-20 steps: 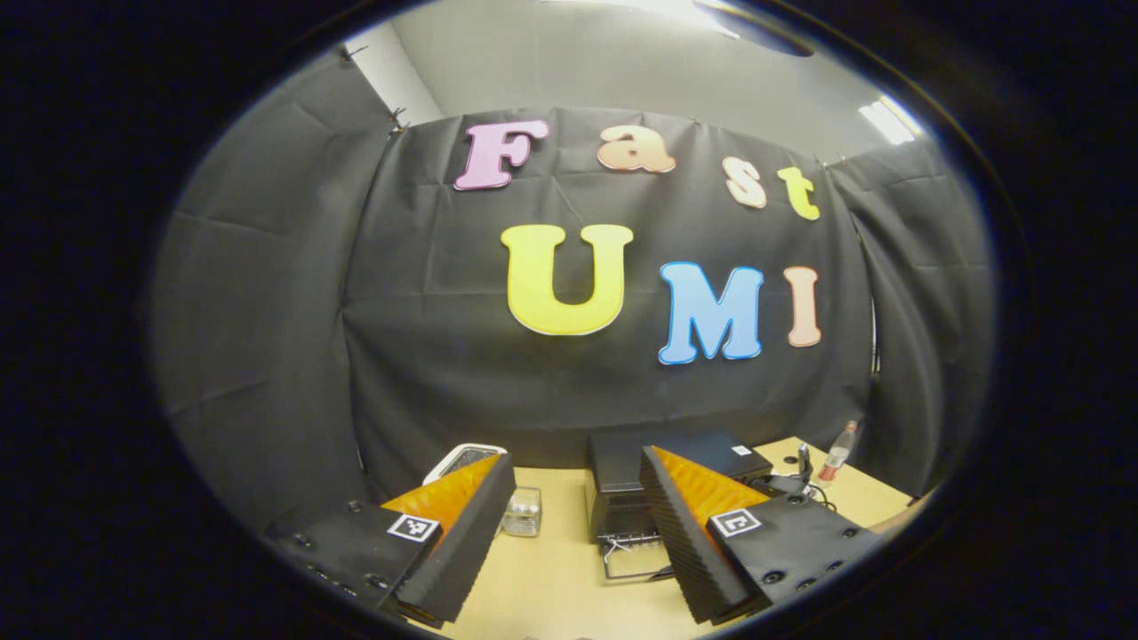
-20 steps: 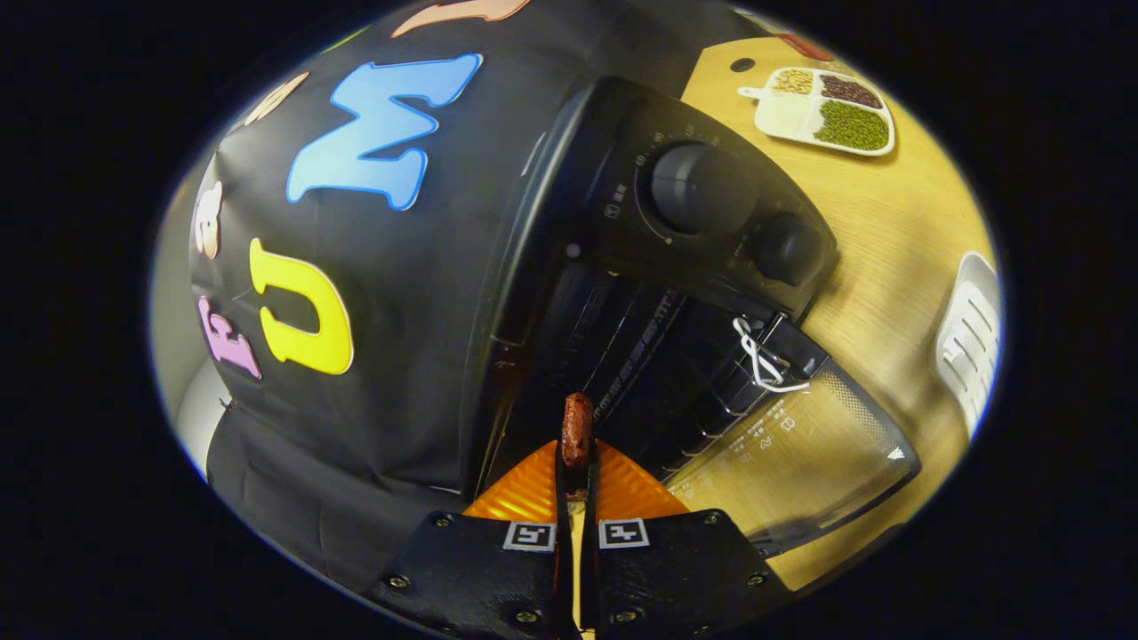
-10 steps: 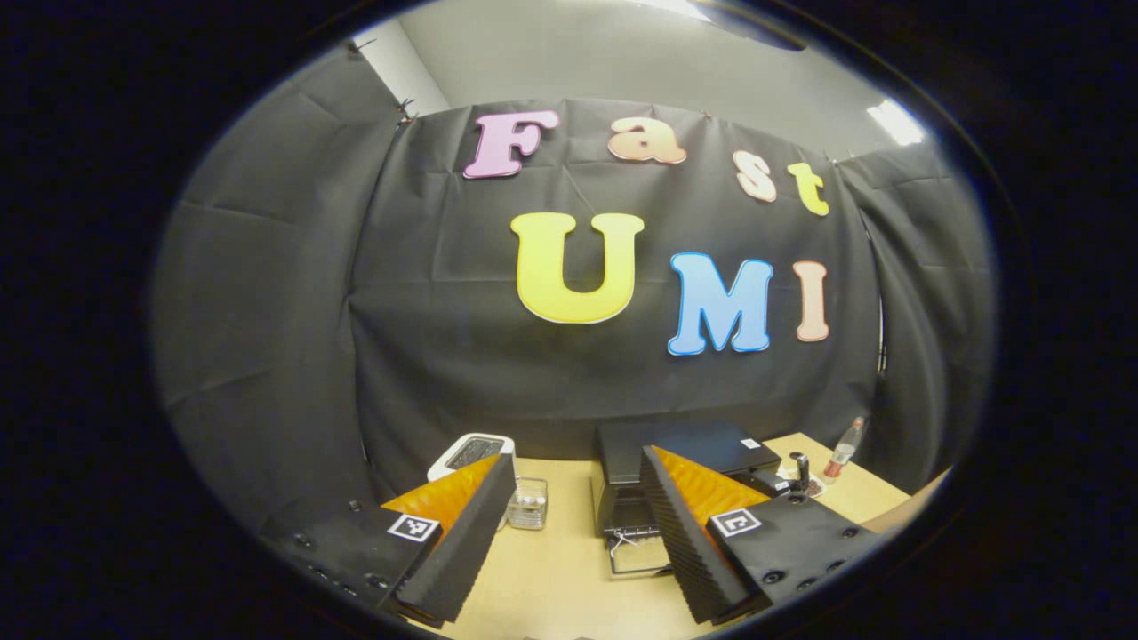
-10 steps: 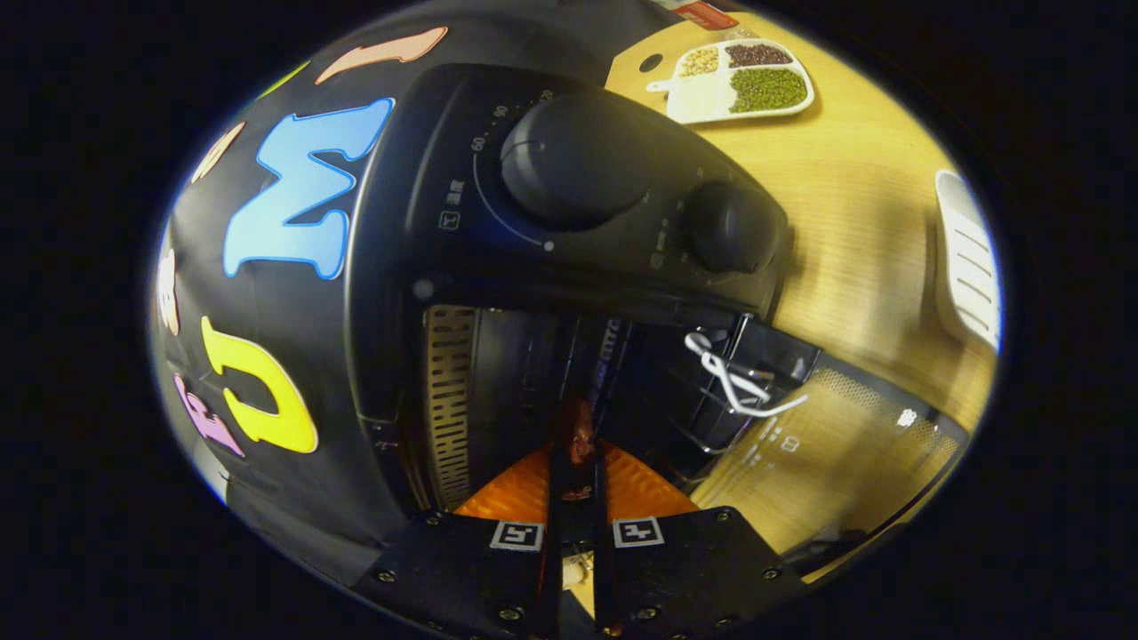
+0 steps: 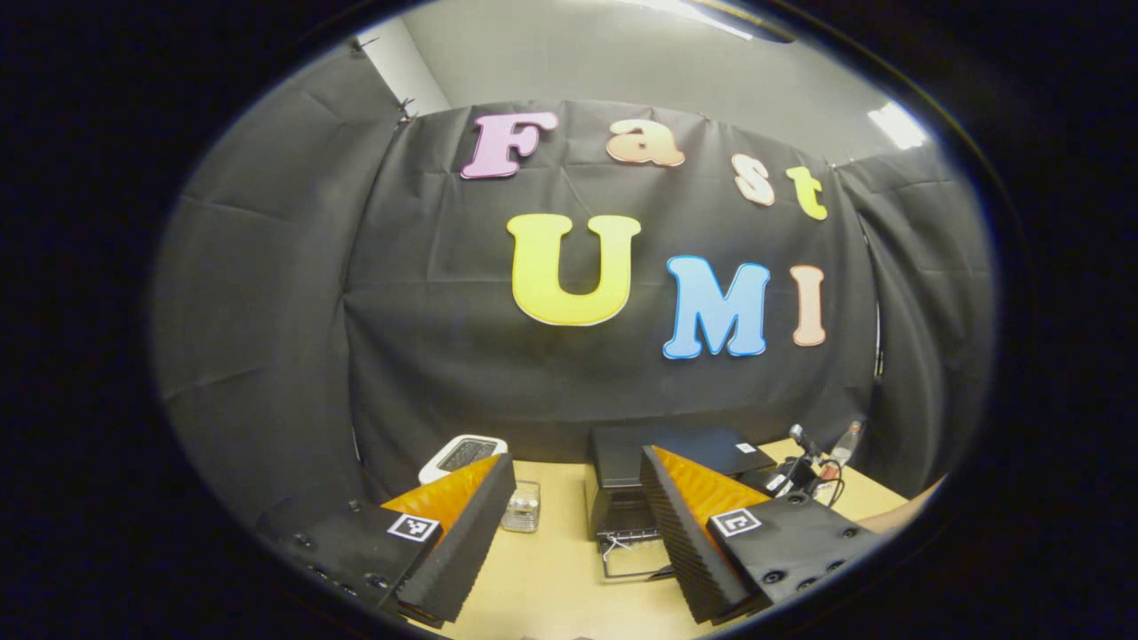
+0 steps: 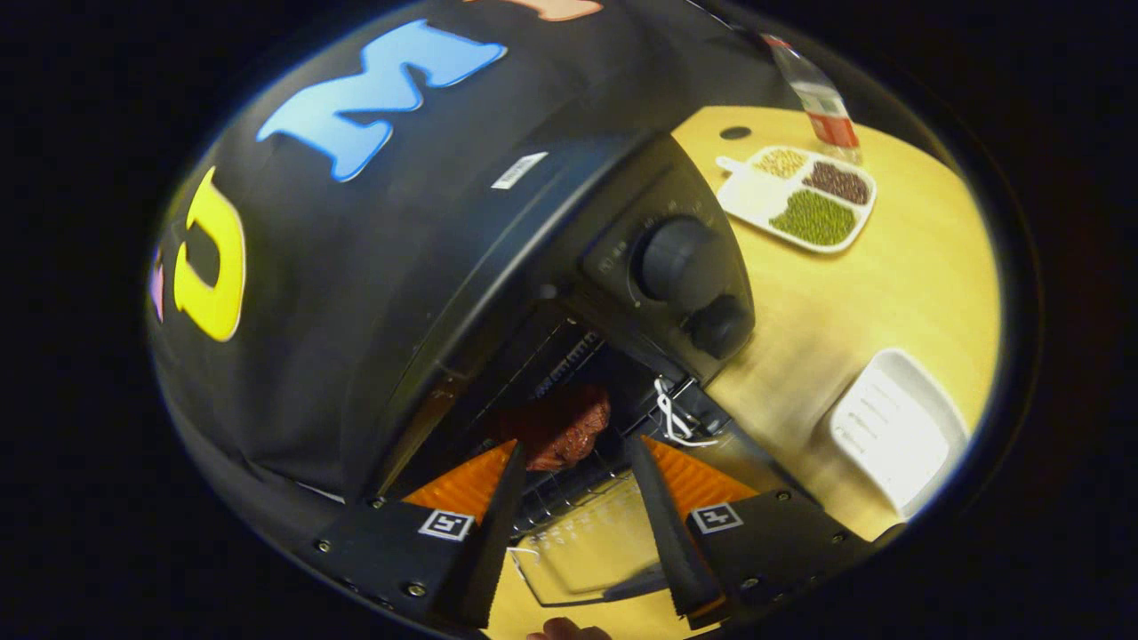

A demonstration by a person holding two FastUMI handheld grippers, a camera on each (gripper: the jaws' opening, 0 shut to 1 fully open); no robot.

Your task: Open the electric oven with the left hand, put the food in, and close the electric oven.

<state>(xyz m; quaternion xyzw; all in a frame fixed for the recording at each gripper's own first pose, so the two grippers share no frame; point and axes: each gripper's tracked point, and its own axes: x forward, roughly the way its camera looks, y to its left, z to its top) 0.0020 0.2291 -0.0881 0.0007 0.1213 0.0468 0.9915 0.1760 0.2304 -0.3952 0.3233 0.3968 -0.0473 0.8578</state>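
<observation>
The light wooden table is running under everything, and in the left gripper view it's getting cut off at the bottom edge. On it the black electric oven is sitting with its see-through glass door dropped open and lying flat in front of it. In the right gripper view the oven is looming huge and tilted, and its dark inside is hard to make out past the first bit of wire rack. Two round black knobs are showing on its front panel.

The left gripper is hanging well back from the oven with its jaws spread wide and nothing between them. Far off between its fingers I'm seeing the oven again, tiny, and the right side of it is getting hidden behind one finger.

The right gripper is sitting right at the oven mouth, jaws spread apart. The reddish-brown piece of food is lying on the wire rack just inside the opening, ahead of the fingers, and no finger is pressing on it as far as I can tell.

Off to the side, a white ribbed rectangular tray and a white divided dish of green, dark and pale beans are resting on the table, with a clear plastic bottle behind, half cut off
</observation>
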